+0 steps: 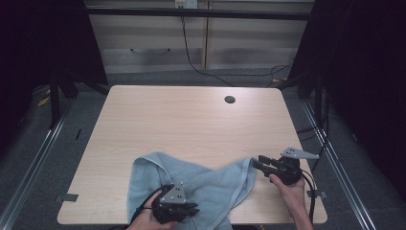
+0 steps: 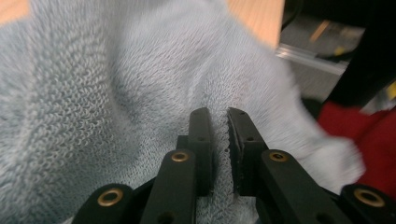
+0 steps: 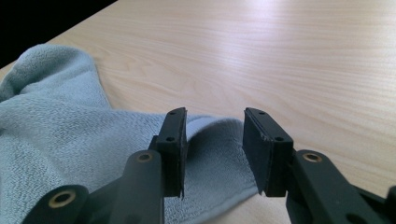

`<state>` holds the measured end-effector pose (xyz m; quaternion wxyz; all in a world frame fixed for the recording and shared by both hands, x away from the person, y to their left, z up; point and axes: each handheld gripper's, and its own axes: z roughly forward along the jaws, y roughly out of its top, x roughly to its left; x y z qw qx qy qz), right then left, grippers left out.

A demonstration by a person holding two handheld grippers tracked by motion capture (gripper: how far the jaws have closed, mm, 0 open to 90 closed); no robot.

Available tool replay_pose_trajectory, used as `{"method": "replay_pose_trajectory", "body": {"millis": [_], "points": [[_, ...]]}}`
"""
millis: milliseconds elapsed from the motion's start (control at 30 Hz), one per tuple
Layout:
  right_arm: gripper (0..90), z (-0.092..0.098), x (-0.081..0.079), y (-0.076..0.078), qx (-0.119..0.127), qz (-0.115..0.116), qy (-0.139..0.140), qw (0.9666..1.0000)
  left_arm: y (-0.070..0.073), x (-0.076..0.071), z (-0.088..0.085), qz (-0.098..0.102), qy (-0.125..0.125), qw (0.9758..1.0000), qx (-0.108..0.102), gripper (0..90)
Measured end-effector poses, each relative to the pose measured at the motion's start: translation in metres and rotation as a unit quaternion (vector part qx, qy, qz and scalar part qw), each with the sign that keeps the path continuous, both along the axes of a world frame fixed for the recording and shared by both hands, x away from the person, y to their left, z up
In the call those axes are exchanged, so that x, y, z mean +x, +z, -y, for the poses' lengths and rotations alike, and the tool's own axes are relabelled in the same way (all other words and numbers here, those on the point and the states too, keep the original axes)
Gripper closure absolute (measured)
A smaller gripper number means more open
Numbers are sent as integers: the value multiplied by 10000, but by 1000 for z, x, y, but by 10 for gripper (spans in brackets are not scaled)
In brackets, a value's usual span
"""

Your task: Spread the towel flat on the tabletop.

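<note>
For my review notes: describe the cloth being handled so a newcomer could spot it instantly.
Start at the pale wooden table and look to its near edge. There, between the left gripper and right gripper, lies a crumpled light blue towel, the table's one soft, fuzzy thing.

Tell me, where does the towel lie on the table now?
In the high view, the light blue towel lies crumpled at the table's near edge, between the left gripper and the right gripper.
</note>
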<state>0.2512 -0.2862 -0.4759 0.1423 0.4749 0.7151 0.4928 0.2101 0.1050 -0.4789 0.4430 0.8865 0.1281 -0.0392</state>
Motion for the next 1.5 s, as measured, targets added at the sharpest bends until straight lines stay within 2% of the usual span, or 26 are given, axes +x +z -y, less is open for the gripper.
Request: {"method": "replay_pose_trajectory", "body": {"millis": [100, 167, 233, 300, 333, 367, 400, 500, 633, 667, 700, 733, 767, 833, 933, 967, 1033, 1100, 1133, 1167, 1200, 1333, 1367, 1433, 1500], "points": [[599, 0, 0, 2, 17, 33, 20, 10000, 19, 5, -11, -19, 125, 9990, -430, 807], [599, -1, 0, 3, 34, 55, 33, 10000, 30, 12, -19, -62, 245, 9971, -714, 806], [596, -3, -1, 5, 54, 85, 50, 9999, 41, 20, -29, -32, 288, 9955, -903, 798], [595, -5, -1, 7, 53, 105, 78, 9999, 45, 25, -35, -120, 379, 9940, -1020, 798], [594, -5, -1, 7, 39, 114, 82, 9999, 46, 27, -38, -117, 426, 9936, -1043, 798], [592, -7, 0, 7, 50, 109, 88, 9999, 47, 27, -39, -12, 521, 9932, -1037, 803], [592, -7, 0, 7, 50, 109, 88, 9999, 46, 29, -41, -39, 527, 9932, -1040, 803], [584, -8, 1, 6, 14, 90, 119, 9999, 43, 34, -41, -305, 417, 9927, -1093, 777], [581, -8, 0, 7, 43, 92, 125, 9999, 43, 34, -40, -259, 393, 9930, -1086, 776], [580, -8, 0, 7, 44, 87, 125, 9999, 43, 34, -39, -186, 436, 9932, -1062, 800], [579, -8, 0, 7, 35, 89, 123, 9999, 43, 35, -39, -195, 458, 9936, -1016, 825], [579, -8, 0, 7, 31, 83, 124, 9999, 42, 37, -39, -308, 478, 9930, -1039, 826], [577, -8, 0, 6, 19, 81, 127, 9999, 42, 39, -40, -341, 506, 9924, -1066, 831], [572, -8, -1, 6, 4, 54, 111, 9999, 44, 42, -42, -300, 654, 9918, -1055, 848], [550, -6, 0, 3, -79, 11, 86, 9999, 48, 52, -52, -251, 980, 9877, -1193, 852], [537, -5, 0, 2, -134, -11, 56, 9999, 50, 59, -60, -248, 1130, 9847, -1304, 852], [520, -4, 2, -1, -156, -93, 38, 9998, 51, 74, -75, -349, 1484, 9767, -1509, 852], [500, -5, 6, -5, -216, -143, 43, 9997, 47, 87, -88, -334, 1765, 9732, -1434, 852], [492, -6, 9, -7, -253, -195, 56, 9995, 43, 93, -94, -395, 1882, 9716, -1379, 852], [489, -8, 11, -10, -290, -261, 97, 9992, 39, 99, -100, -460, 1982, 9703, -1308, 852], [480, -11, 14, -12, -373, -317, 124, 9987, 34, 104, -105, -441, 2120, 9691, -1183, 851], [460, -24, 29, -20, -585, -478, 252, 9968, 16, 122, -120, -754, 2421, 9620, -1015, 846], [461, -27, 33, -20, -579, -488, 286, 9967, 12, 125, -123, -833, 2494, 9599, -974, 842], [459, -33, 41, -19, -559, -455, 275, 9970, 5, 129, -128, -855, 2712, 9542, -927, 826], [462, -39, 49, -17, -601, -463, 307, 9966, 1, 132, -134, -935, 2869, 9483, -983, 801]]}}
